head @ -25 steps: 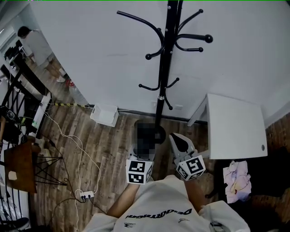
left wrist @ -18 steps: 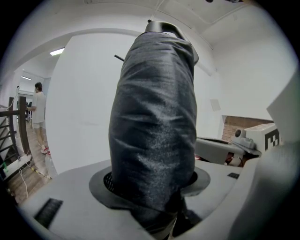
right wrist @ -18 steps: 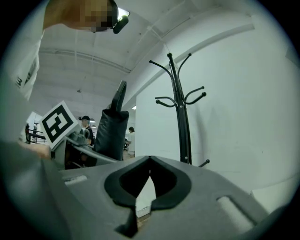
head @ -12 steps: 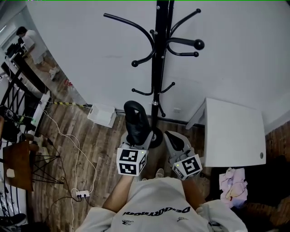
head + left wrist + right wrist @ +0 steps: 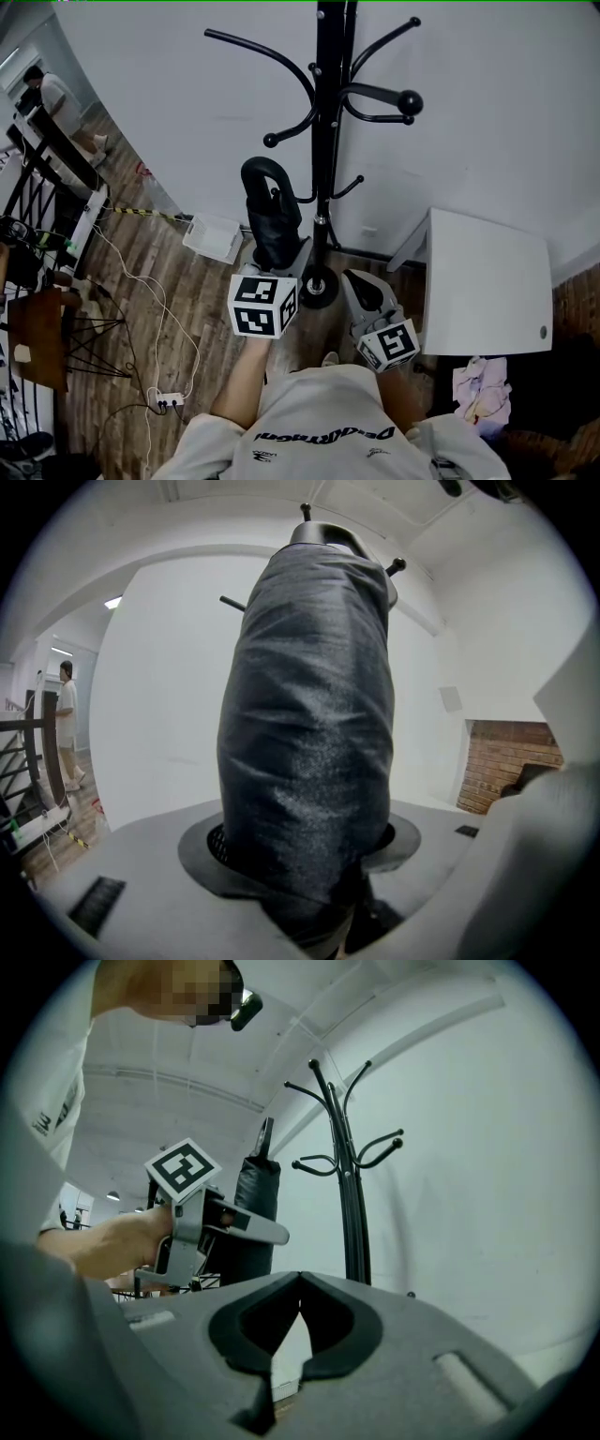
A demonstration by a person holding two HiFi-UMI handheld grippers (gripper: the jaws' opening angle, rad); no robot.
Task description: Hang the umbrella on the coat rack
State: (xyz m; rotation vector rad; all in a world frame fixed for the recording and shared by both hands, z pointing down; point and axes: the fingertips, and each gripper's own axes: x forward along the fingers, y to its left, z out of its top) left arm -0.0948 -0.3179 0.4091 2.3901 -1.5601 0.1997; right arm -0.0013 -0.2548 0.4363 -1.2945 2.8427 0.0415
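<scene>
A folded black umbrella [image 5: 270,211] stands upright in my left gripper [image 5: 281,259], which is shut on its lower end. In the left gripper view the umbrella [image 5: 309,733] fills the middle between the jaws of the left gripper [image 5: 309,860]. The black coat rack [image 5: 323,141] stands against the white wall just right of the umbrella, its lower hooks level with the umbrella's top. My right gripper [image 5: 362,283] hangs lower at the right, shut with nothing in it. The right gripper view shows the right gripper [image 5: 298,1283], the rack [image 5: 352,1213] and the umbrella [image 5: 255,1213] held in the left gripper [image 5: 246,1226].
The rack's round base [image 5: 317,286] sits on the wooden floor. A white table [image 5: 487,281] stands at the right, with a crumpled cloth [image 5: 478,389] below it. A white box [image 5: 214,237] lies by the wall; cables and a power strip [image 5: 169,403] lie left. A person [image 5: 52,89] stands far left.
My left gripper has risen and moved toward the rack, bringing the umbrella up into plain view beside the pole. The right gripper has shifted only slightly.
</scene>
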